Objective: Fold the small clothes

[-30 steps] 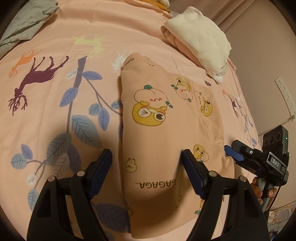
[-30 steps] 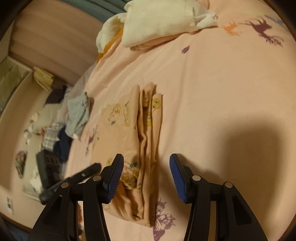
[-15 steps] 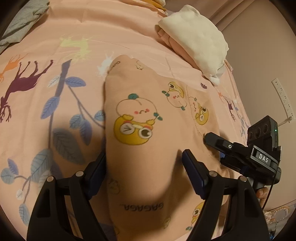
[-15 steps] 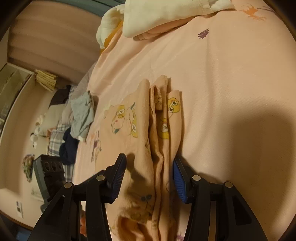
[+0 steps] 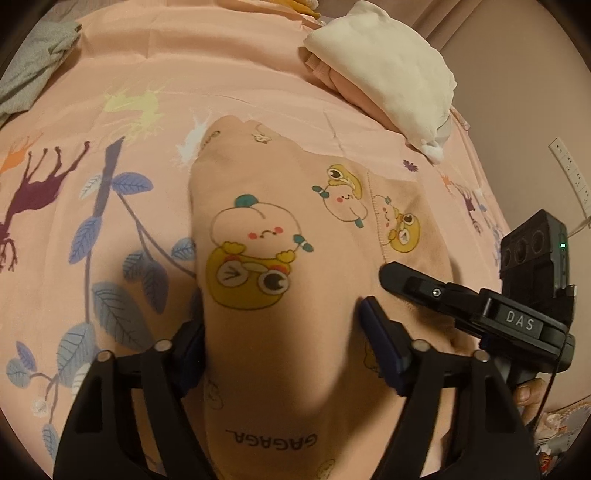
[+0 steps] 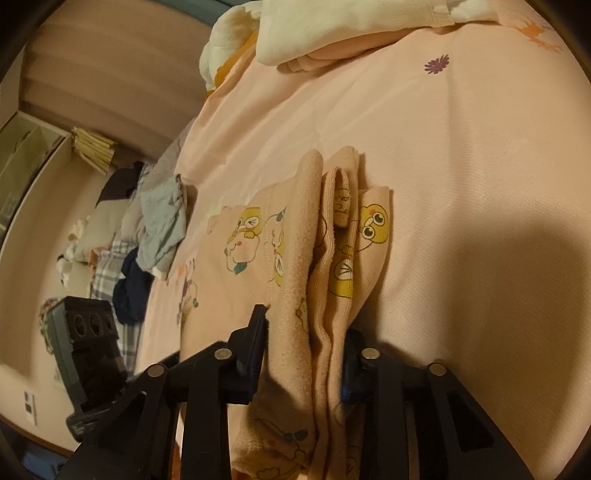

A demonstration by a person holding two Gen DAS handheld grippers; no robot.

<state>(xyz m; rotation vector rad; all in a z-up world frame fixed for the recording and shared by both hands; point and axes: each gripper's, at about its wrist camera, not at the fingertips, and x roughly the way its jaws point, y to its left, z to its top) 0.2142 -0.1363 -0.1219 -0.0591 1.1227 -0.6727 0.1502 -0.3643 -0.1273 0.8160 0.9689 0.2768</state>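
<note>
1. Pink printed bedspread [image 5: 258, 74] fills the background beyond both sets of fingers.
2. Peach cartoon garment [image 5: 280, 229] lies between them, partly folded.
3. Left gripper [image 5: 280, 332] straddles it, fingers spread, probably to grip a fold.
4. Right gripper [image 6: 304, 339] pinches the stacked layers, likely holding them together.

Bare bedsheet [image 6: 480, 155] rightward — cream folded pile [image 6: 351, 26] beyond

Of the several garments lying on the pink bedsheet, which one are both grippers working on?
The peach cartoon-print garment, straddled by both the left gripper and right gripper; the others lie untouched.
</note>
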